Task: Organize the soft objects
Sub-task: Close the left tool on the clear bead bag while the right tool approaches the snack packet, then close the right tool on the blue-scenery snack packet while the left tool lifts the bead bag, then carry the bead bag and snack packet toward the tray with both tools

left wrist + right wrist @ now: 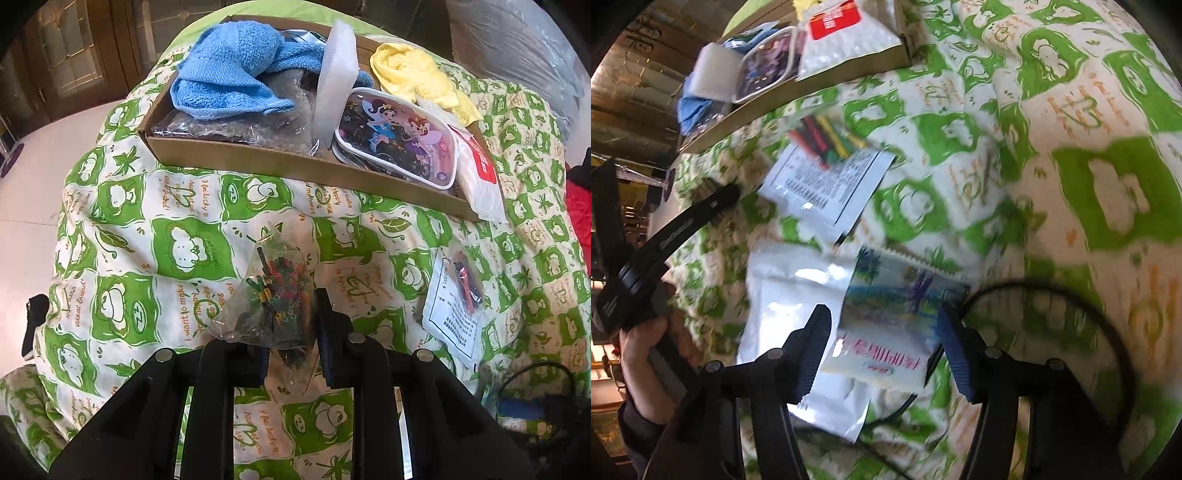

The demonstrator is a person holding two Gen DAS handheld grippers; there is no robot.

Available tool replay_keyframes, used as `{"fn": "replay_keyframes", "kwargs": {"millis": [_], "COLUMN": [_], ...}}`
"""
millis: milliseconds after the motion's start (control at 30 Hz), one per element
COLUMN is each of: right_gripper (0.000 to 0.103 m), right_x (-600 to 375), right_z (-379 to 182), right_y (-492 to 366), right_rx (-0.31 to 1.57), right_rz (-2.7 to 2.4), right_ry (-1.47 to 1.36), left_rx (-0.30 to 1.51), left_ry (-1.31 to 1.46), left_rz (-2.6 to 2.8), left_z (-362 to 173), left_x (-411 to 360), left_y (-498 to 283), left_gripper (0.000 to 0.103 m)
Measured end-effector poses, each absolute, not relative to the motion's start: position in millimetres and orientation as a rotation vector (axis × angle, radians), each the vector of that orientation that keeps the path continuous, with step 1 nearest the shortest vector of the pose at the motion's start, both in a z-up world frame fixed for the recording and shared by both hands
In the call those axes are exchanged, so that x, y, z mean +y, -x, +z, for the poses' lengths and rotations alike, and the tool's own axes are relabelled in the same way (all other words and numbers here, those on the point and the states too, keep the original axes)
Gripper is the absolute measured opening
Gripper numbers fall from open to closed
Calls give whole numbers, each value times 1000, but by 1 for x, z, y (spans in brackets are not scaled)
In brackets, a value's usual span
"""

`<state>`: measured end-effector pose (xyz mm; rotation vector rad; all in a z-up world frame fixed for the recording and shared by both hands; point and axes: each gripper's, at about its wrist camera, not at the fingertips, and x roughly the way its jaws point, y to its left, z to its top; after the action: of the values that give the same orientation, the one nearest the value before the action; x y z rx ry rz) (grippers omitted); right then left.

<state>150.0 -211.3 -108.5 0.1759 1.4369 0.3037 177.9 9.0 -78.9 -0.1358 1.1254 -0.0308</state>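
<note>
The left gripper (291, 332) is clamped on a clear bag of small tubes (273, 291), in front of the cardboard box (295, 166). The right gripper (882, 350), jaws apart, straddles a colourful packet (890, 325) farther from the box. I judge the next move is closing on it, then carrying both to the box.
</note>
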Motion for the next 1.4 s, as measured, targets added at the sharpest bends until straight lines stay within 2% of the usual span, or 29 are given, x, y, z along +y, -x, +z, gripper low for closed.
{"fn": "replay_keyframes", "kwargs": {"millis": [233, 467, 533, 567, 733, 967, 1267, 1400], "right_gripper": [63, 71, 67, 61, 59, 59, 60, 59], "right_x": [-198, -199, -204, -205, -193, -175, -163, -163], "right_z": [-107, -135, -131, -127, -124, -99, -128, -130], "right_y": [-118, -135, -135, -134, -136, -158, -162, -166], "right_rx": [1453, 1422, 1379, 1361, 1352, 1233, 1247, 1234], "right_rz": [309, 261, 289, 301, 345, 313, 309, 318], "right_ry": [-74, -183, -226, -227, -192, -58, -55, -72], "left_rx": [1126, 1125, 1125, 1125, 1126, 1132, 1121, 1059], "left_ry": [133, 134, 135, 134, 135, 233, 327, 290], "left_rz": [-29, -30, -29, -29, -30, -44, -57, -64], "left_z": [-78, -78, -78, -78, -78, -80, -84, -70], "left_x": [9, 9, 9, 9, 9, 24, 43, 36], "left_y": [-177, -177, -177, -177, -176, -178, -181, -179], "left_gripper": [20, 20, 20, 20, 20, 21, 23, 18]}}
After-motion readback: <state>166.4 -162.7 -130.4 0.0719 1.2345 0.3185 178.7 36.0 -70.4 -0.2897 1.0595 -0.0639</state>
